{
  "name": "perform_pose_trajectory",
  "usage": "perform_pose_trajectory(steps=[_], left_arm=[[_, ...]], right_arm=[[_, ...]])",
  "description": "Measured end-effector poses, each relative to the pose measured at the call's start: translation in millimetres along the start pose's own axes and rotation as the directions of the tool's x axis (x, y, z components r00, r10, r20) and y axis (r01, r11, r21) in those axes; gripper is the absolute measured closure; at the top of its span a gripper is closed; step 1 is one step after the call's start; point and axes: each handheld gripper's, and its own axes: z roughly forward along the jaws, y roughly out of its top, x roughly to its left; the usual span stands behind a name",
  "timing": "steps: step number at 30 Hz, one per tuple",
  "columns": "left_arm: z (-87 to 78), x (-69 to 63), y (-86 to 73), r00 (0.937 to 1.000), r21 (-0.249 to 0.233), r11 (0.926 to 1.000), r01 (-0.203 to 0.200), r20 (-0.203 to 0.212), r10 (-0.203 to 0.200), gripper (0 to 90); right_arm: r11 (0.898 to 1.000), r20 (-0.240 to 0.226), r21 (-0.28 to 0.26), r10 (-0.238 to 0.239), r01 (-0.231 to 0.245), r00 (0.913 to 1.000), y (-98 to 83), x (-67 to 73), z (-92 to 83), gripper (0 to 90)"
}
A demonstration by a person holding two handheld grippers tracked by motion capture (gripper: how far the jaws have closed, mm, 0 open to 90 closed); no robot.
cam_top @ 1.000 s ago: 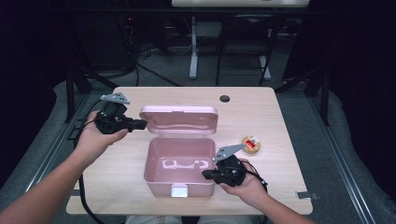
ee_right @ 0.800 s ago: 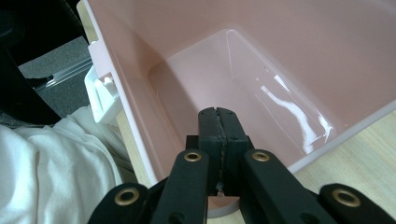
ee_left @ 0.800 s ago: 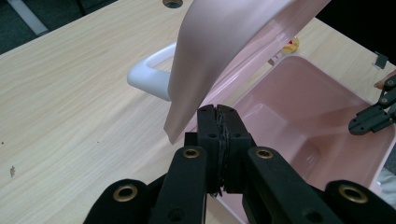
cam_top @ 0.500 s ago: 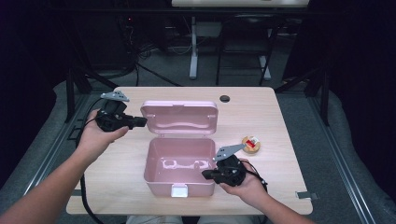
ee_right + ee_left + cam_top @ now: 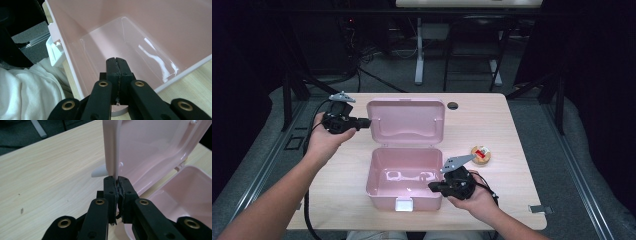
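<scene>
Pink box (image 5: 404, 177) mid-table on the pale wooden table (image 5: 492, 125), open, its lid (image 5: 407, 121) standing up from the back edge and leaning away toward the far side. Left gripper (image 5: 362, 121) level at the lid's left edge, jaws pinched on that thin edge; in the left gripper view the lid's rim (image 5: 113, 150) running straight down into the nearly closed pads, which have just eased apart a touch with the rim between them. Right gripper (image 5: 434, 187) at the box's front right corner, jaws pressed together, tips over the right wall and pointing into the bare, glossy interior; in the right gripper view the black tips (image 5: 117, 65) closed with nothing between them, above the pink floor. White latch (image 5: 404, 204) on the front wall, facing the person. Small round tan piece with a red mark (image 5: 481, 154) just right of the box, apart from it. Dark round hole (image 5: 453, 106) near the table's far edge, behind the lid's right corner. Both forearms in from the near side.
</scene>
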Motion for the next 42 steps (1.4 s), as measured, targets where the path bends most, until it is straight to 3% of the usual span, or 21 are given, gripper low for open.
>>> perform_pose_trajectory(steps=[5,13,32,39,42], left_arm=[[2.6,8.2,0.4,1.0,-0.004,1.0,0.003,0.001,-0.003,90.0],[4.4,8.2,-2.0,1.0,0.0,1.0,-0.006,0.002,0.006,90.0],[8.0,10.0,-19.1,0.9991,0.014,0.9996,0.025,0.035,-0.025,89.7],[7.4,4.8,-25.3,0.9995,0.02,0.9997,-0.016,0.026,0.016,81.3],[8.7,3.3,-30.4,0.9994,0.026,0.9996,-0.015,0.032,0.014,77.9]], right_arm=[[1.0,-0.003,-0.001,0.0,0.0,1.0,0.0,-0.1,0.1,90.0],[1.0,0.002,-0.005,0.0,0.0,1.0,-0.2,0.3,0.2,90.0],[1.0,0.0,-0.006,-0.001,0.001,1.0,-0.2,-0.1,0.3,90.0],[1.0,0.007,-0.011,-0.007,0.007,1.0,-0.7,0.5,0.3,90.0],[1.0,0.007,-0.012,-0.006,0.006,1.0,-0.8,0.6,0.3,90.0]])
